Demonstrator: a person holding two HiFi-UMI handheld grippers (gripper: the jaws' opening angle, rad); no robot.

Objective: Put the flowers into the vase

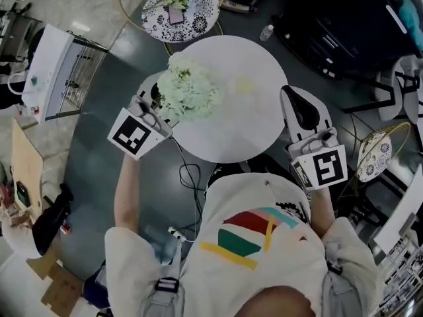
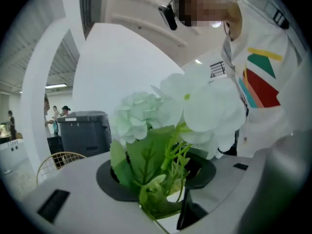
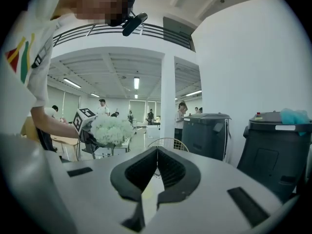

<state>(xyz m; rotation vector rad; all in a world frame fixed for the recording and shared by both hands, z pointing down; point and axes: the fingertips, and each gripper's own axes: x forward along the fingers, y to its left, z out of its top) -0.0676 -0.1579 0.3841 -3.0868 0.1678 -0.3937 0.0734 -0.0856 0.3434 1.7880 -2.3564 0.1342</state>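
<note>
Left gripper (image 1: 156,113), jaws pinched on the green stems (image 2: 168,179) of a pale flower bunch (image 1: 188,90), holds it over the round counter's (image 1: 254,134) left edge; the right gripper (image 1: 299,99) has its jaws together and empty; the stems should probably point downward first, and the vase cannot be made out.

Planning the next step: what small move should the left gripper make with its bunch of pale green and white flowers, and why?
Probably keep gripping and carry the bunch inward. The left gripper is shut on the stems of the pale green and white flowers, above the round white table's left edge; no vase shows clearly, only a faint yellowish patch near its middle.
</note>
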